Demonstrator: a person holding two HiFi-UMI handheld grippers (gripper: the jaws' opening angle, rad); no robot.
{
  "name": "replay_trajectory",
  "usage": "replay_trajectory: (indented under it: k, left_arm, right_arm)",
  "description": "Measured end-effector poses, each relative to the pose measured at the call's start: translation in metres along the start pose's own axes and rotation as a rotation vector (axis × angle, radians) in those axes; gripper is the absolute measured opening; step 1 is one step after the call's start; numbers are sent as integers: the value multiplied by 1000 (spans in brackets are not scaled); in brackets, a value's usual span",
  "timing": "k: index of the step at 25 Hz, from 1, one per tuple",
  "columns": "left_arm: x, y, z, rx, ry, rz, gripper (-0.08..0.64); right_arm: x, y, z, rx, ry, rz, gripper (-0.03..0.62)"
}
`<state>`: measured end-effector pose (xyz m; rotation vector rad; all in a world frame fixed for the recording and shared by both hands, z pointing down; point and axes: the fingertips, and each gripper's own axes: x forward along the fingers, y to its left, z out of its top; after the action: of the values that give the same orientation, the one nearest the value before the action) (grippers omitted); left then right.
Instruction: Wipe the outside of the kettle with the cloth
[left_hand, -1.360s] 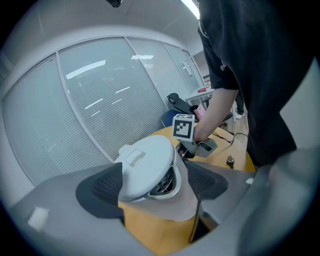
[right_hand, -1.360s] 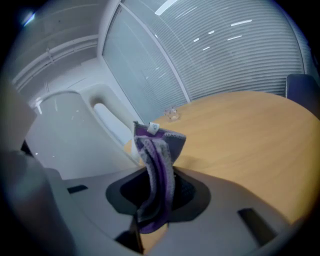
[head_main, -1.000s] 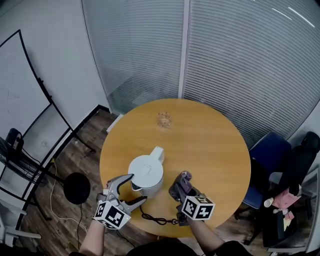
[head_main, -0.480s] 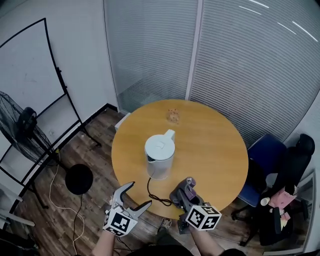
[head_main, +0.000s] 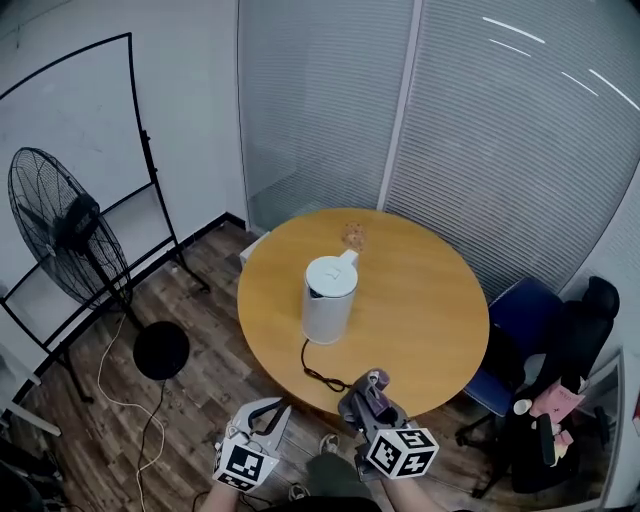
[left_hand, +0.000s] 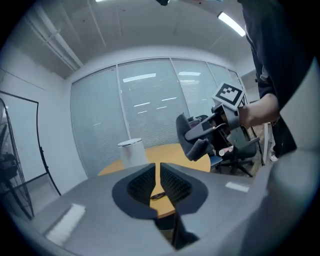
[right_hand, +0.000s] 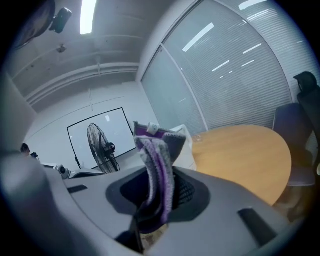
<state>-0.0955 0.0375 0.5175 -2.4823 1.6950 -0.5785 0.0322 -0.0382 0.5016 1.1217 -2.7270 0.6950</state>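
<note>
While both grippers hang just off the near edge of a round wooden table, a standing fan sits on the floor at the far left. The left gripper is below the table's near-left edge; its jaws have just been closing and now stand almost together, with nothing between them. On the table, left of centre, stands a white kettle, upright, its lid down, so its inside cannot be seen. It is well apart from both grippers. A black cord runs from its base toward the near edge. At the far edge lies a small clear object, too small to tell. The right gripper, right of the left one and just off the near edge, is clenched on a purple and grey cloth, which sticks up past its jaws. A blue chair stands beside the table's right edge.
</note>
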Motion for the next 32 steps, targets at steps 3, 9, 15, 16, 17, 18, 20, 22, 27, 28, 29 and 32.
replay_trajectory:
  k: [3,9,15,16,17,18,20,22,27,28,29,32]
  left_arm:
    - [-13,-8,-6,14,35,35,12]
    - [-27,-27,-8,-18,66,102,11]
    - [-35,-51,-7,-93,92,136,9]
    - [-37,-56,-6,-98,98,136,9]
    - [-38,-62,-6,-95,106,136,11]
    - [-39,-66,-9,-88,114,135,9]
    - [-41,-74,-13,-88,127,137,9]
    - [-43,-84,-14,-100,136,143,9]
    - [-52,-101,-18,-103,162,184,9]
    - [-55,-104,-19,-106,167,192,9]
    - [-59,-108,-20,-106,175,199,9]
    - [-68,-115,-23,-101,191,221,9]
  right_arm:
    - [-12,11,-7,-27,17,18,97]
    - [-25,21,-19,-99,76,72,97]
    - [-34,20,-30,-147,154,130,97]
    - [-38,19,-32,-156,165,138,97]
    - [-40,18,-33,-164,173,146,97]
    - [-42,18,-34,-172,181,154,97]
    - [-45,17,-38,-191,200,173,97]
    - [-49,14,-43,-209,221,187,97]
    - [-55,13,-53,-292,240,202,97]
    - [-56,15,-55,-299,245,212,97]
    - [-58,17,-57,-300,250,221,96]
    - [-63,23,-62,-292,259,237,97]
